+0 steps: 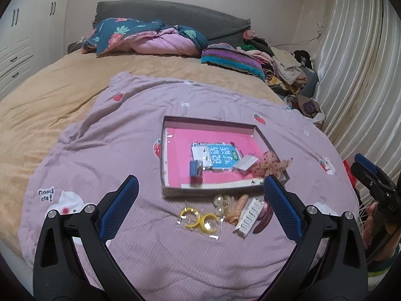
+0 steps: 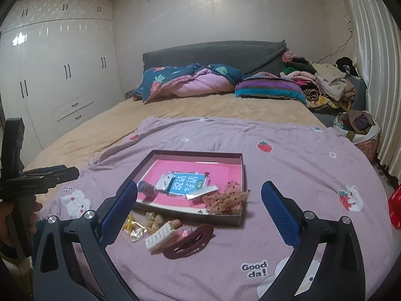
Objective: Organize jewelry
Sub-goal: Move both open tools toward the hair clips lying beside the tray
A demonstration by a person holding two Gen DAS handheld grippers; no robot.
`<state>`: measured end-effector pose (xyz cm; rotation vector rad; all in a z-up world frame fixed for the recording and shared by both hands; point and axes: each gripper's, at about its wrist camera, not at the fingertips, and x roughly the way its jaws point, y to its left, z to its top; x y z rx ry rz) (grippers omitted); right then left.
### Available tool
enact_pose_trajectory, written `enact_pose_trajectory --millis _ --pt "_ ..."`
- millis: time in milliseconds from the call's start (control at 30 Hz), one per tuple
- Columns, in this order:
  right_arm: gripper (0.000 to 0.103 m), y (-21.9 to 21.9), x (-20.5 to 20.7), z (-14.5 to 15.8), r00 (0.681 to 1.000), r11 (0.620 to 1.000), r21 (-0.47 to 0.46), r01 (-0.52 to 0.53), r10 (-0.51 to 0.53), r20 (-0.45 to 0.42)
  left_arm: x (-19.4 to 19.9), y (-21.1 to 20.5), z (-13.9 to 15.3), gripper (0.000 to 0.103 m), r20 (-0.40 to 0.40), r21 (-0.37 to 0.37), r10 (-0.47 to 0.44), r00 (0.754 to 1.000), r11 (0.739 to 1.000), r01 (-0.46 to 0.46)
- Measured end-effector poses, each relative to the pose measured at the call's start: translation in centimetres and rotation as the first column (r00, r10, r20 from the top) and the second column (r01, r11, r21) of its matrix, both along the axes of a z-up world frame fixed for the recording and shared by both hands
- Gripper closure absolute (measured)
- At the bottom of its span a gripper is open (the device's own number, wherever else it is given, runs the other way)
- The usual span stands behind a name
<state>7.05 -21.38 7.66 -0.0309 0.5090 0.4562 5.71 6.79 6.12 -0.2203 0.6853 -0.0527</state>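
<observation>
A shallow box (image 1: 164,150) with a pink floor lies on a lilac blanket (image 1: 125,138). In it are a blue card, a small blue box (image 1: 195,168), a silver packet and a dotted bow (image 1: 272,165). In front of the box lie yellow hoop earrings in a clear bag (image 1: 200,220), clear beads (image 1: 221,202), a peach clip, a white comb clip (image 1: 249,215) and a maroon hair claw (image 2: 188,243). My left gripper (image 1: 200,190) is open and empty, hovering over these loose items. My right gripper (image 2: 199,193) is open and empty, near the box (image 2: 241,175) and its bow (image 2: 225,199).
The blanket covers a tan bed with pillows (image 2: 188,80) and a clothes pile (image 2: 325,82) at the head. White wardrobes (image 2: 62,75) stand left, curtains (image 2: 371,75) right. A red bag (image 2: 396,205) sits at the bed's right.
</observation>
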Motion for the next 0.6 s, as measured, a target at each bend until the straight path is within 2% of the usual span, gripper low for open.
enact_pose_trajectory --millis 267,600 --pt "0.004 0.3 -0.5 -1.6 0.999 0.999 -0.031 -0.017 0.016 -0.039 -0.7 -0.3 -2.5 0.01 -0.05 0.015 -0.01 0.999 1.0 0.011" --pt "0.004 1.1 -0.8 -4.0 0.994 0.996 -0.071 -0.05 0.042 -0.099 -1.4 -1.7 -4.3 0.01 -0.084 0.033 -0.063 0.994 0.997 0.066"
